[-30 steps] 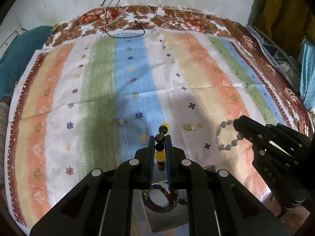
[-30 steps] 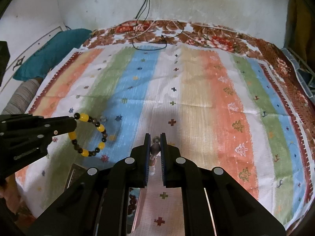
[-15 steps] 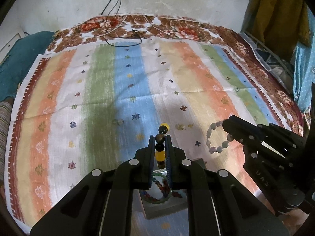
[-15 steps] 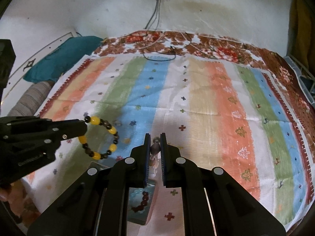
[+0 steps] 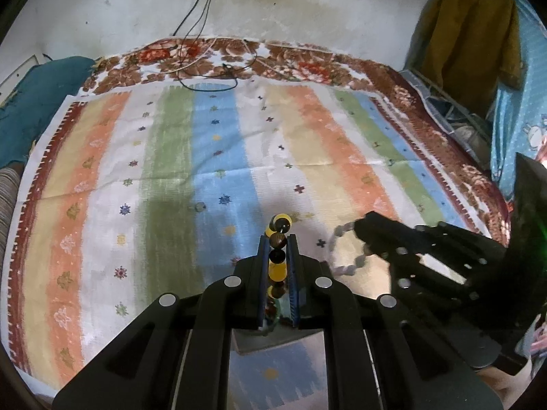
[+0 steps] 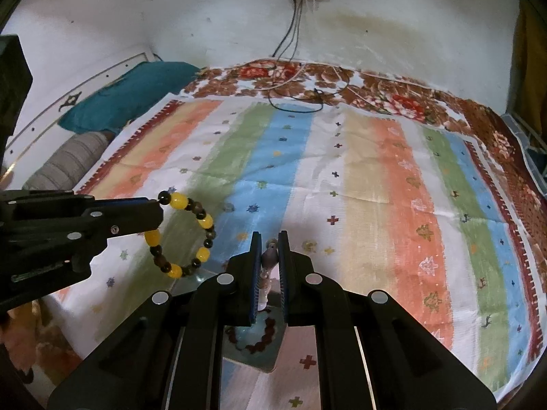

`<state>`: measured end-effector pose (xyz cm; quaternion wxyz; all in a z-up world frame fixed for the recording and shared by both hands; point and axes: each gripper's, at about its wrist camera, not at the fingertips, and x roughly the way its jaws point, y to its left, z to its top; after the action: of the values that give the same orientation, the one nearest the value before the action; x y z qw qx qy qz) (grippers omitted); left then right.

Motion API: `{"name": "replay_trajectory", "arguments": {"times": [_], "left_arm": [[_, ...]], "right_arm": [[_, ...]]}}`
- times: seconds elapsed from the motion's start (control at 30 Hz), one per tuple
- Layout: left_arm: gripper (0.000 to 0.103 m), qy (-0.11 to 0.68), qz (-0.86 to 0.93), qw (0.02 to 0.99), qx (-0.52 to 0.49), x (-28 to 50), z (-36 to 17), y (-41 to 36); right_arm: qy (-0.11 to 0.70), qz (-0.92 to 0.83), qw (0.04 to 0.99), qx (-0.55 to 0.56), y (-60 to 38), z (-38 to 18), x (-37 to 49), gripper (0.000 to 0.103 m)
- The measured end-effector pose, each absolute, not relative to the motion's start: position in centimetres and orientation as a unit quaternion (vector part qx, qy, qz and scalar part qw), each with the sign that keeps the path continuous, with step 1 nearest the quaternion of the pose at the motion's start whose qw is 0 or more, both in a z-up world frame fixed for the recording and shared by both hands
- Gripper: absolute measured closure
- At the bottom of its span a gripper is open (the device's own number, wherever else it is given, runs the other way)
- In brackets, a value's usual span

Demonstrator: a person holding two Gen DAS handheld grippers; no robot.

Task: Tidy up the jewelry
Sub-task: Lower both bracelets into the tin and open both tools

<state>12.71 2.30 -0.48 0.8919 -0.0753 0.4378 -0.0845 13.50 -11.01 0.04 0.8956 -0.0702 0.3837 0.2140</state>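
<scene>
My left gripper (image 5: 277,239) is shut on a yellow and dark bead bracelet (image 5: 277,263); the bracelet hangs as a ring from it in the right wrist view (image 6: 183,235). My right gripper (image 6: 270,239) is shut on a pale bead bracelet (image 6: 268,256), which also shows in the left wrist view (image 5: 345,249), blurred. Both are held above a grey box (image 6: 259,352) that holds a dark red bead bracelet (image 6: 265,336). The box also shows below my left gripper (image 5: 273,340).
A striped cloth (image 5: 239,157) covers the bed. Small jewelry pieces lie on it: one on the green and blue stripes (image 5: 199,207) and one on the pale stripe (image 6: 309,246). Cables (image 5: 205,65) lie at the far edge. A teal pillow (image 6: 130,92) is at far left.
Both grippers have risen and drawn back over the box, each still holding its bracelet. The two grippers have come closer together.
</scene>
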Motion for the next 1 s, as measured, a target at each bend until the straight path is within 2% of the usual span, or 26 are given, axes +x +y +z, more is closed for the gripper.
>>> {"name": "replay_trajectory", "arguments": {"times": [0.37,0.83,0.9,0.93,0.97,1.0], "left_arm": [[0.093,0.422,-0.091,0.900,-0.057,10.2,0.2,1.5],[0.093,0.439,-0.092,0.891,-0.067,10.1,-0.8,1.7],[0.093,0.445,-0.090,0.888,-0.074,10.3,-1.0,2.0],[0.088,0.448,-0.086,0.887,-0.074,10.4,-1.2,2.1],[0.083,0.451,-0.082,0.885,-0.075,10.5,-1.4,2.3],[0.076,0.454,-0.077,0.884,-0.078,10.6,-1.5,2.5]], "right_arm": [[0.384,0.224,0.893,-0.064,-11.4,0.1,11.5,0.093],[0.398,0.228,0.886,-0.070,-11.5,-0.7,10.4,0.092],[0.402,0.228,0.883,-0.076,-11.3,-0.9,10.5,0.092],[0.405,0.226,0.882,-0.079,-11.3,-1.0,10.5,0.092],[0.409,0.223,0.881,-0.081,-11.3,-1.2,10.6,0.085],[0.413,0.222,0.880,-0.078,-11.4,-1.3,10.7,0.067]]}}
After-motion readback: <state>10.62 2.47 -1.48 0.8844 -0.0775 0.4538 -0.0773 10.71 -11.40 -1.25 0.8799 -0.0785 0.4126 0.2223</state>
